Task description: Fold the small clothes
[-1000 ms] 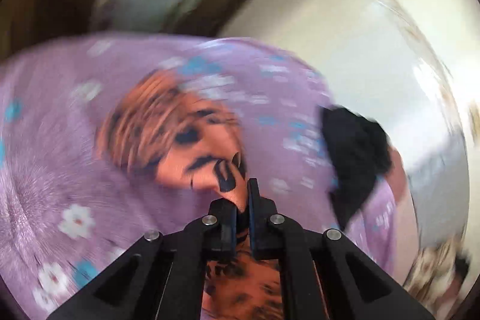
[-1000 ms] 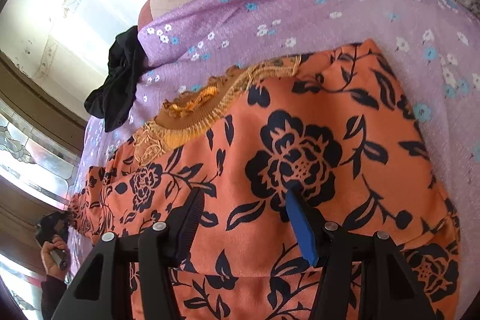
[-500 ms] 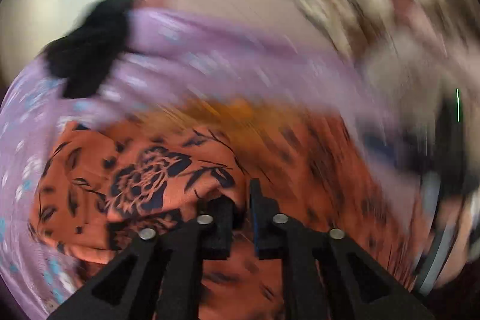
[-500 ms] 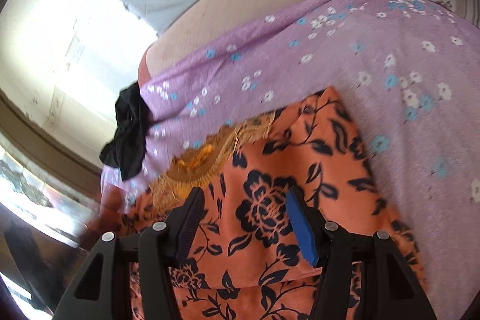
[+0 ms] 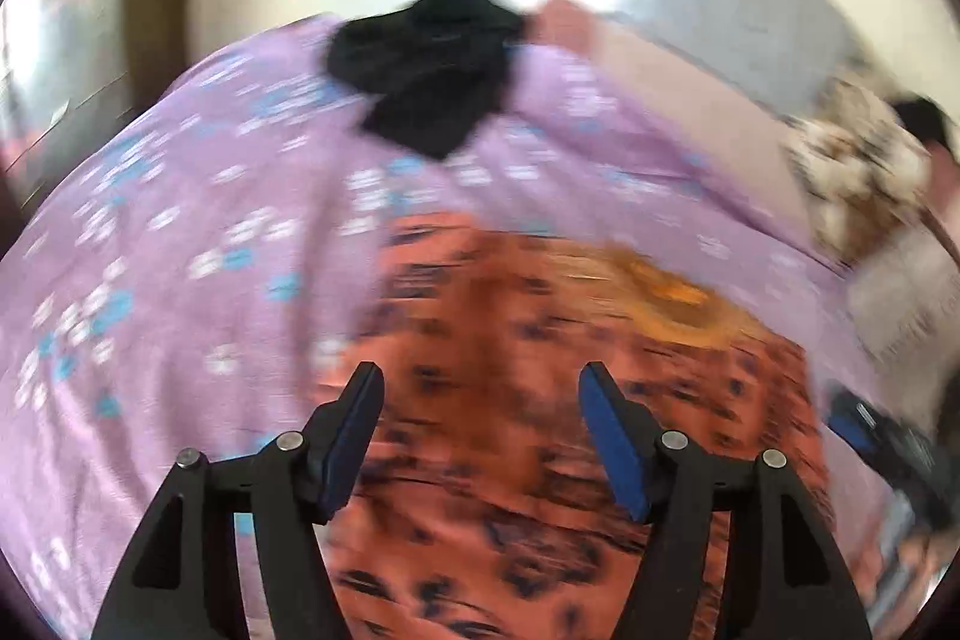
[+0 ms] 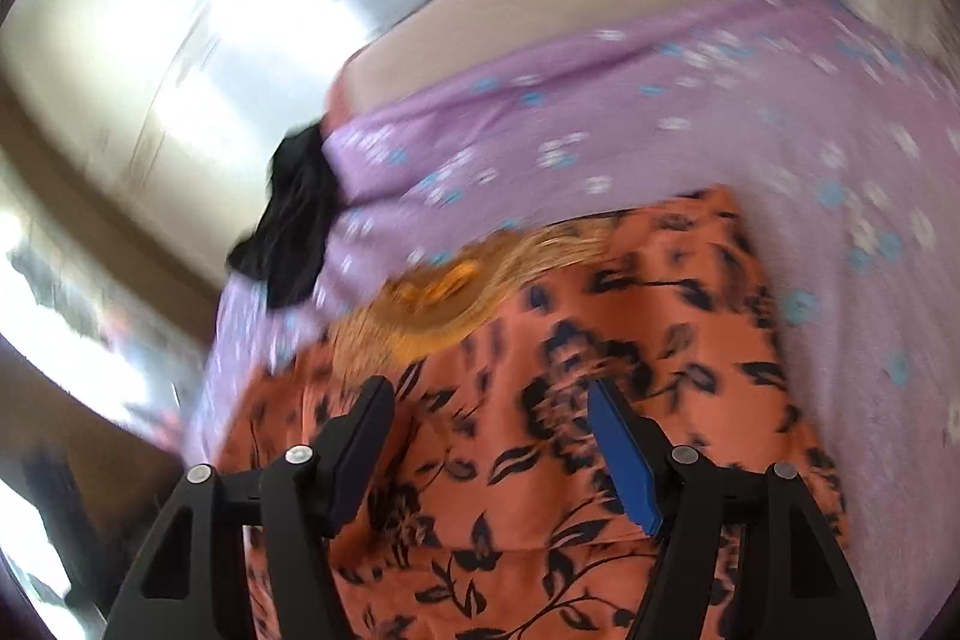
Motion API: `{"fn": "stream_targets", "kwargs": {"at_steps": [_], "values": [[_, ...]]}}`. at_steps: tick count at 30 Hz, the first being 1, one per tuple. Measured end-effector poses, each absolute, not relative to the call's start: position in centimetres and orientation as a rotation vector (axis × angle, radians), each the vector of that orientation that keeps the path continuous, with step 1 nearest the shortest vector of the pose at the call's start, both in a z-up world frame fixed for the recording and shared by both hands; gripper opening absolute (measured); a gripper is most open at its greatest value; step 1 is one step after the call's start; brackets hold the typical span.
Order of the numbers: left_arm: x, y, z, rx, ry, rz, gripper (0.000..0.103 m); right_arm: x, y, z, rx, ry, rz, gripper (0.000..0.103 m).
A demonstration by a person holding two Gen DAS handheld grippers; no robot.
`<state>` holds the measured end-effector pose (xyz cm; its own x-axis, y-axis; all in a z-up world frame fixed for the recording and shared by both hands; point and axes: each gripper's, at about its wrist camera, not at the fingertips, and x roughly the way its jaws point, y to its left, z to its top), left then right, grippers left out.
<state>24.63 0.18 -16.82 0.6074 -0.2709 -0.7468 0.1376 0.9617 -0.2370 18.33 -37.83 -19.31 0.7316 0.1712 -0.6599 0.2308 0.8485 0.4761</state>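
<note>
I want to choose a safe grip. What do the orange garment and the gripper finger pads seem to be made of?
The orange garment looks like thin, smooth woven cloth with a black flower print and a gold embroidered neckline; it lies softly. The fiber is unclear. The right gripper fingers look like matte black rigid plastic, with blue pads, possibly rubber.

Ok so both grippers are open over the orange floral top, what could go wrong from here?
The orange floral top lies on a loose purple sheet; the left gripper or the right gripper might pinch the sheet too. Both views are blurred, so a hasty grab could miss the edge. The black garment nearby could get dragged.
</note>
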Motion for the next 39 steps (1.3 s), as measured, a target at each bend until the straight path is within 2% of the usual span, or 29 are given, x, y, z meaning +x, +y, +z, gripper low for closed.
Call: {"fn": "stream_targets", "kwargs": {"at_steps": [6, 12, 18, 27, 28, 29, 32, 39], "values": [[28.5, 4.5, -19.9, -0.353, 0.998, -0.119, 0.068, 19.7, -29.3, -19.0, 0.374, 0.773, 0.124, 0.071], [30.2, 5.2, -21.1, -0.358, 1.039, -0.089, 0.068, 21.1, -20.2, -20.8, 0.023, 0.846, 0.156, 0.071], [30.7, 5.1, -21.9, -0.377, 1.078, -0.089, 0.068, 23.5, -18.3, -24.1, -0.195, 0.991, 0.13, 0.068], [31.1, 4.4, -22.2, -0.362, 1.102, -0.102, 0.068, 26.7, -16.1, -24.7, -0.309, 1.029, 0.188, 0.068], [31.1, 4.4, -22.2, -0.359, 1.102, -0.102, 0.068, 27.1, -16.1, -24.6, -0.295, 1.04, 0.192, 0.056], [31.1, 4.5, -22.2, -0.36, 1.102, -0.102, 0.068, 27.5, -16.5, -24.5, -0.285, 1.05, 0.188, 0.032], [31.1, 4.7, -22.2, -0.365, 1.102, -0.105, 0.068, 27.4, -18.4, -23.0, -0.173, 1.031, 0.175, 0.009], [30.4, 3.3, -21.3, -0.295, 1.056, -0.119, 0.068, 23.1, -31.4, -17.6, 0.274, 0.819, 0.038, 0.008]]}}
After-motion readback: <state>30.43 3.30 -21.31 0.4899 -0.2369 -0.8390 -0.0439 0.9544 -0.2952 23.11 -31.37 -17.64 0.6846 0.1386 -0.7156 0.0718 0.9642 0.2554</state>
